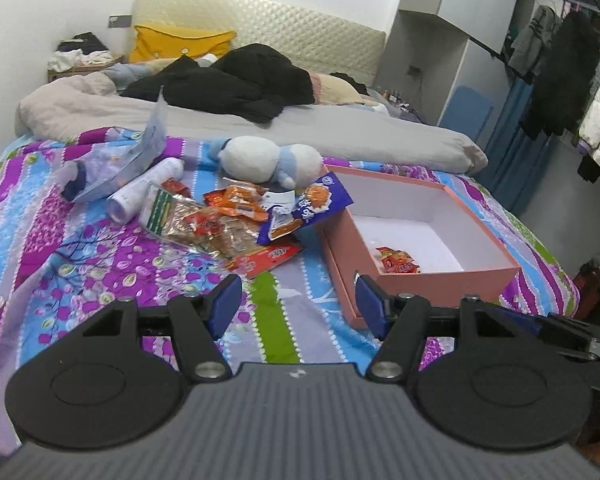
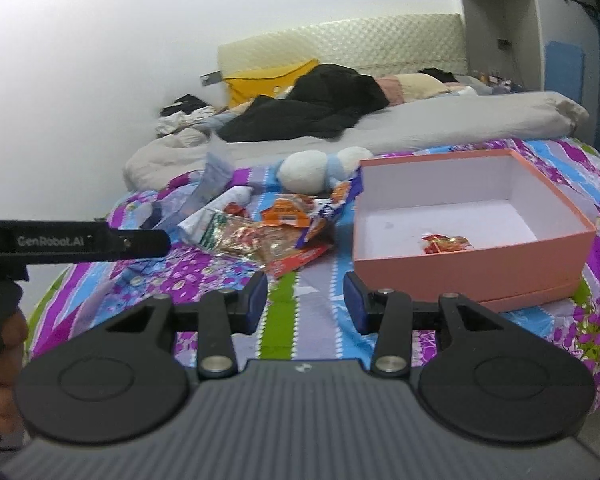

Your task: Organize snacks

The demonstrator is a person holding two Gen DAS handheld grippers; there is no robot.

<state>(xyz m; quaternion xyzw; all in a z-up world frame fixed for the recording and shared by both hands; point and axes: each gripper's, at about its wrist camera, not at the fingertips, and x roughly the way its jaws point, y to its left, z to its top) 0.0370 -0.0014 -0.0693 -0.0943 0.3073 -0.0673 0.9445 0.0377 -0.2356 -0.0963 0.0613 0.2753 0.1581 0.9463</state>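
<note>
A heap of snack packets (image 1: 236, 220) (image 2: 276, 232) lies on the patterned bedspread, with a blue-purple bag (image 1: 308, 208) at its right side. To the right sits an open pink box (image 1: 496, 268) (image 2: 472, 268) with a white inside, holding a small red-orange snack packet (image 1: 398, 262) (image 2: 446, 243). My left gripper (image 1: 298, 300) hovers open over the bedspread, nothing between its blue pads, near the box's front-left corner. My right gripper (image 2: 305, 300) is also open and empty, in front of the heap and the box.
A white and blue plush toy (image 1: 268, 160) (image 2: 320, 172), a white tube (image 1: 144, 190) and a clear plastic bag (image 1: 140, 156) lie behind the snacks. A grey duvet and black clothes cover the far bed. The left gripper's body (image 2: 72, 240) and a hand (image 2: 0, 356) show in the right wrist view.
</note>
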